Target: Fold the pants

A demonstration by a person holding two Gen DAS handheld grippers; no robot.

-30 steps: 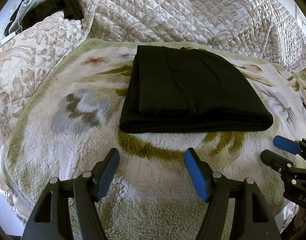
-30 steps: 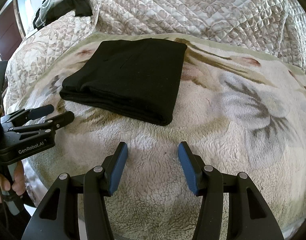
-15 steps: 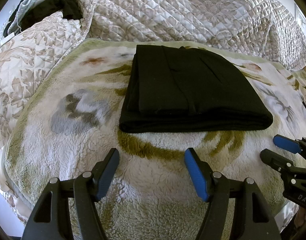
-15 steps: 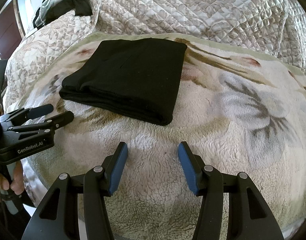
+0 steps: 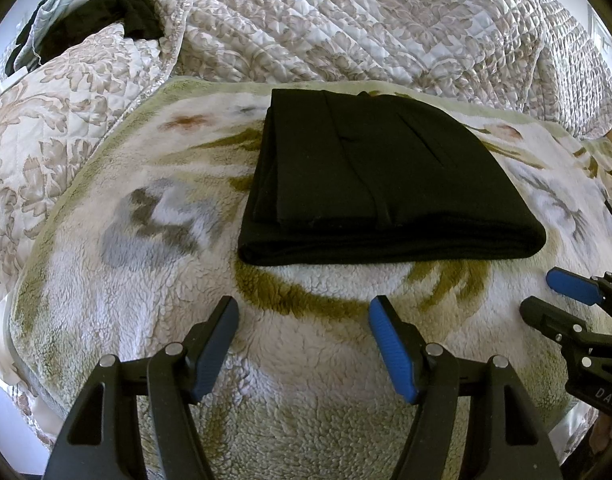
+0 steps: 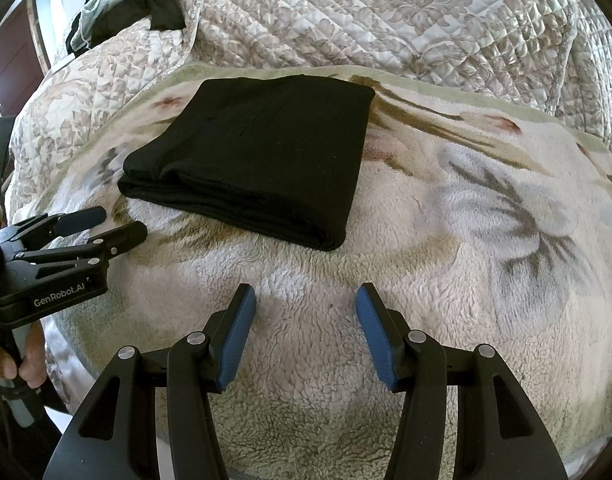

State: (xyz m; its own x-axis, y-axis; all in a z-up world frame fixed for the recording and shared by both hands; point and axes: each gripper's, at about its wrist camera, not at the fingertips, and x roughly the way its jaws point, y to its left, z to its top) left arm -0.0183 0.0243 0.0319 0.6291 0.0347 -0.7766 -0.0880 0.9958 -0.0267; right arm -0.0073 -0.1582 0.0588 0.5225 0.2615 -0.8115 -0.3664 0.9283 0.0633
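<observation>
Nothing has shifted since a second ago: black pants lie folded on the fleece blanket just beyond the left gripper and right gripper (both spread, empty), suggesting folding is finished.

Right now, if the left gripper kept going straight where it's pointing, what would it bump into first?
Probably the fluffy blanket. The left gripper is open, empty and angled downward at bare fleece. The folded black pants lie farther ahead, past its fingertips, so it likely lands short of them, though depth is hard to judge.
</observation>
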